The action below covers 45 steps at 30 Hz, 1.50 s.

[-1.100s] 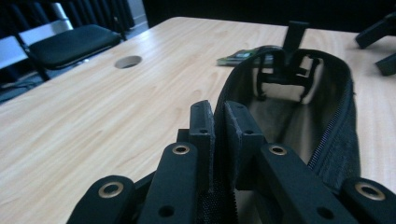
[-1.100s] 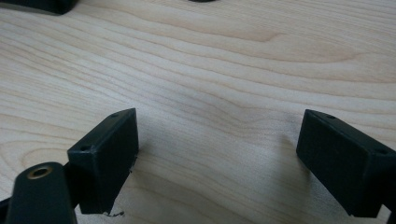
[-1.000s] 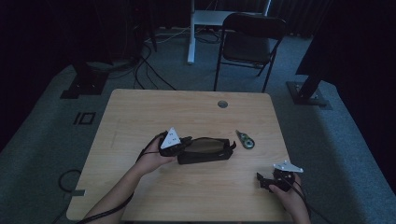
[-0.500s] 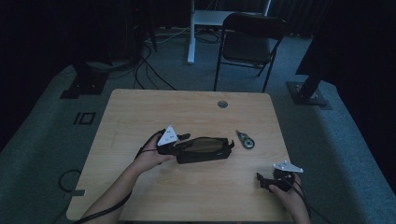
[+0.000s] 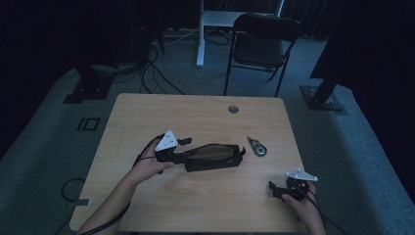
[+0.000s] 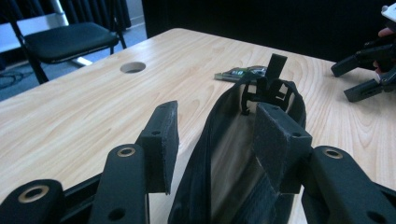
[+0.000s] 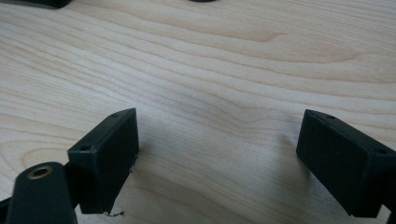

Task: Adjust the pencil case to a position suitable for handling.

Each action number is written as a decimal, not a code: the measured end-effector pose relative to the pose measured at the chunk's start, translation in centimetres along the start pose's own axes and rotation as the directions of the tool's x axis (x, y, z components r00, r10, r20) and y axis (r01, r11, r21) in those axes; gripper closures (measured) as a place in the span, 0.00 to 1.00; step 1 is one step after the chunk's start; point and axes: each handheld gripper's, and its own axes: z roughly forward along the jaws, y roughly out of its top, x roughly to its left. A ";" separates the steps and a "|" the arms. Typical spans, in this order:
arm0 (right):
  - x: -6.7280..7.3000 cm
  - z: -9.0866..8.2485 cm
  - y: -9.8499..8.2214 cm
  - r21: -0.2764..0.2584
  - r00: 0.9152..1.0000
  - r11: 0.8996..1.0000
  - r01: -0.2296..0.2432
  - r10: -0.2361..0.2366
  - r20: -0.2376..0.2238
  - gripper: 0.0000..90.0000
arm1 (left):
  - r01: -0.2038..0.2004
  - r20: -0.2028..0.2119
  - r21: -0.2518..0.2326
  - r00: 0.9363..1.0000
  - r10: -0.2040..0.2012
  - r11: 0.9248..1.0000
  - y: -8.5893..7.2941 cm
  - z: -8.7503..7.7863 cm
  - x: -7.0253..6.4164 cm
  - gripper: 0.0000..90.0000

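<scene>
A black zip pouch (image 5: 215, 156) lies open-mouthed in the middle of the wooden table (image 5: 195, 117). My left gripper (image 5: 183, 151) is at the pouch's left end. In the left gripper view the pouch's near rim (image 6: 201, 154) runs between the jaws of the left gripper (image 6: 217, 135). The jaws have just been opening, and a gap shows between the left pad and the fabric. At the table's front right, my right gripper (image 5: 275, 191) rests low over bare wood. The right gripper view shows the right gripper (image 7: 217, 158) standing wide open with nothing between its jaws.
A small green and silver tool (image 5: 257, 147) lies just right of the pouch, also seen as the tool (image 6: 240, 73) beyond it. A round cable hole (image 5: 233, 109) sits near the far edge. A black folding chair (image 5: 259, 46) stands behind the table.
The left gripper's jaws have spread apart and the hand has drawn slightly left and up from the pouch's end. The pouch and the right hand have stayed put.
</scene>
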 end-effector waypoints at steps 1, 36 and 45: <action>0.0 0.0 0.0 0.001 1.000 1.000 0.001 -0.001 -0.001 0.15 | 0.003 -0.004 0.004 1.000 -0.003 1.000 0.0 -0.3 0.1 0.54; -0.1 0.7 0.6 0.001 0.999 1.000 0.024 -0.024 -0.022 0.13 | 0.167 -0.189 0.090 0.971 -0.148 0.982 -5.5 -8.8 3.2 0.31; -0.1 0.7 0.6 0.001 0.999 1.000 0.024 -0.024 -0.022 0.13 | 0.221 -0.240 0.107 0.952 -0.190 0.969 -7.7 -10.4 3.8 0.23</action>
